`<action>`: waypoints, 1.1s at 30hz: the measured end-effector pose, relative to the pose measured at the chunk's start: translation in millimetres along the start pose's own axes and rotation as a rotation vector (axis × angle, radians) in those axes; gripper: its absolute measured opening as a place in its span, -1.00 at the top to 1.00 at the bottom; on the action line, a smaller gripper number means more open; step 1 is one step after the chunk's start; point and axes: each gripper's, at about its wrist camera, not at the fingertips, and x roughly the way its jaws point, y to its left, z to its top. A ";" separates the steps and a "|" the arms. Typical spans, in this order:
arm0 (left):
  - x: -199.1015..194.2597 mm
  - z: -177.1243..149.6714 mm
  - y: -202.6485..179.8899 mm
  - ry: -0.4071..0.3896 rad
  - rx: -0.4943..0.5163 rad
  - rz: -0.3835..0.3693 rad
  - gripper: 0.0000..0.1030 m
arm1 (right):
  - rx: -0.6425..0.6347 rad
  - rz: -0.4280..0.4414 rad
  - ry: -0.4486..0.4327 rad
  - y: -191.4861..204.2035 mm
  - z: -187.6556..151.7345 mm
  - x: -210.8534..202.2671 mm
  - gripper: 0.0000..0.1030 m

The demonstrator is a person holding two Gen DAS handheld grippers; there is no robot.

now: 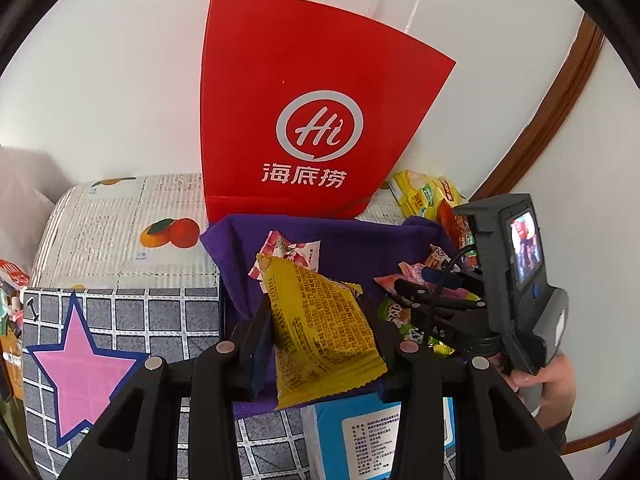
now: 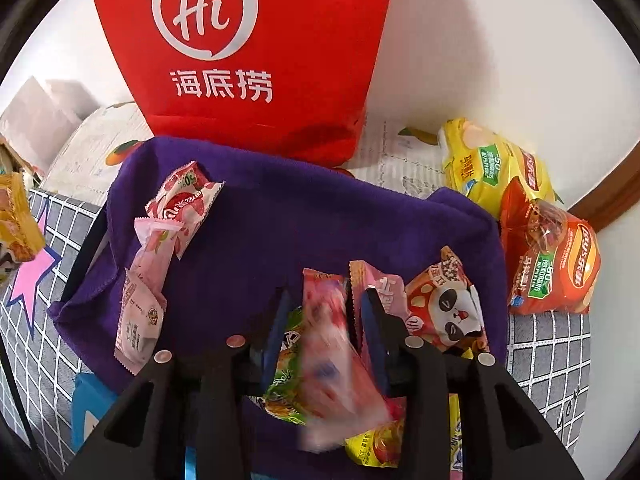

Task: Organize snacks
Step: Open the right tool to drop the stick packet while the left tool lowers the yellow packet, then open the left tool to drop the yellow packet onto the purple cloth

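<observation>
My left gripper (image 1: pixel 316 304) is shut on a yellow snack packet (image 1: pixel 320 336) and holds it above the near edge of the purple-cloth-lined box (image 1: pixel 352 240). My right gripper (image 2: pixel 326 300) is shut on a pink snack packet (image 2: pixel 328 344), blurred, over a pile of packets at the box's near right; it also shows in the left wrist view (image 1: pixel 432 300). Pink packets (image 2: pixel 176 208) lie at the box's left. A panda packet (image 2: pixel 448 304) lies at its right.
A red paper bag (image 1: pixel 304 104) stands against the wall behind the box. Yellow (image 2: pixel 488 168) and orange (image 2: pixel 556 264) chip bags lie right of the box. A blue-white box (image 1: pixel 360 440) sits in front. A checked cloth with a pink star (image 1: pixel 84 364) covers the left.
</observation>
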 end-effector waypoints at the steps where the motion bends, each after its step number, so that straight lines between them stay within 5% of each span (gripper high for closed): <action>1: 0.8 0.0 0.3 0.002 -0.001 0.001 0.27 | 0.004 0.002 -0.001 -1.0 -0.1 -2.0 0.25; 16: 37.0 -10.6 -16.6 0.053 0.052 0.001 0.27 | 0.092 0.007 -0.252 -34.4 -3.4 -107.1 0.10; 33: 71.6 -27.0 -28.9 0.136 0.100 0.060 0.27 | 0.076 0.013 -0.295 -30.7 -7.6 -127.7 0.10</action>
